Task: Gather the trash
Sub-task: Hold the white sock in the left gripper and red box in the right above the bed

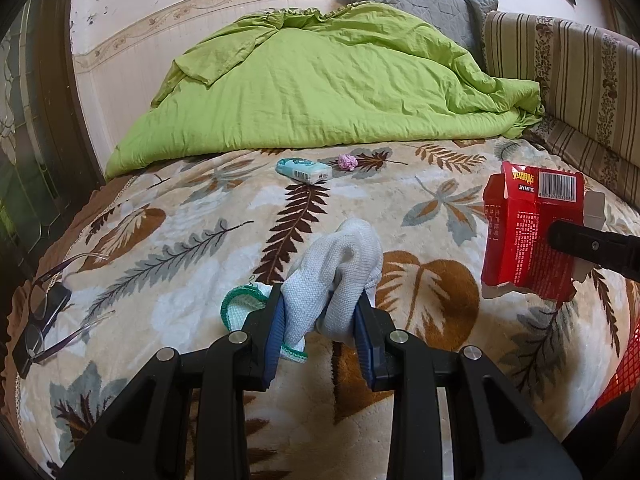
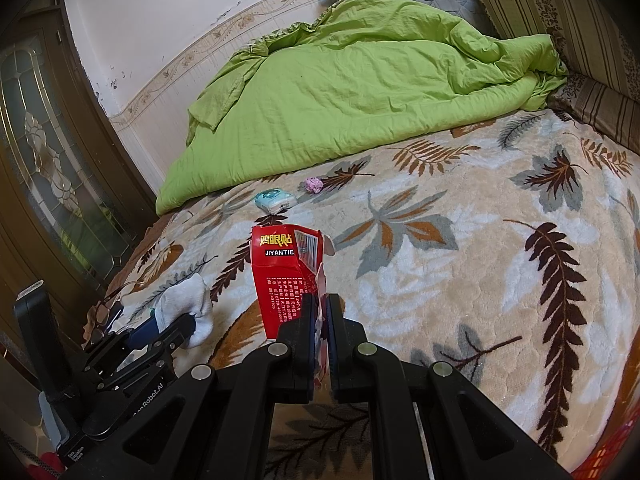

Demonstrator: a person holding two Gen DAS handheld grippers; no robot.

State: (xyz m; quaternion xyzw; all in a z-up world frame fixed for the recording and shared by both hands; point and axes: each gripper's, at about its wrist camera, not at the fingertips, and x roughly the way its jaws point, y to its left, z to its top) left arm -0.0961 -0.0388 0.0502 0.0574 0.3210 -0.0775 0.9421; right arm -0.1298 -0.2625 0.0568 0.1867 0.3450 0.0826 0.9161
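My left gripper (image 1: 320,312) is shut on a white sock (image 1: 340,264) with a green cuff, held just above the leaf-patterned blanket (image 1: 192,248). The same sock (image 2: 188,304) shows at the lower left of the right wrist view. My right gripper (image 2: 320,304) is shut on a torn red cardboard box (image 2: 286,276), held upright over the bed; that box (image 1: 524,232) hangs at the right in the left wrist view. Farther back on the blanket lie a small blue-and-white packet (image 1: 304,169) and a crumpled pink paper ball (image 1: 347,162).
A green quilt (image 1: 320,80) is heaped at the head of the bed with a grey pillow (image 1: 420,0) behind. Glasses on a dark phone (image 1: 40,312) lie at the bed's left edge. A red mesh basket (image 1: 624,364) shows at the right edge. A dark door (image 2: 48,168) stands left.
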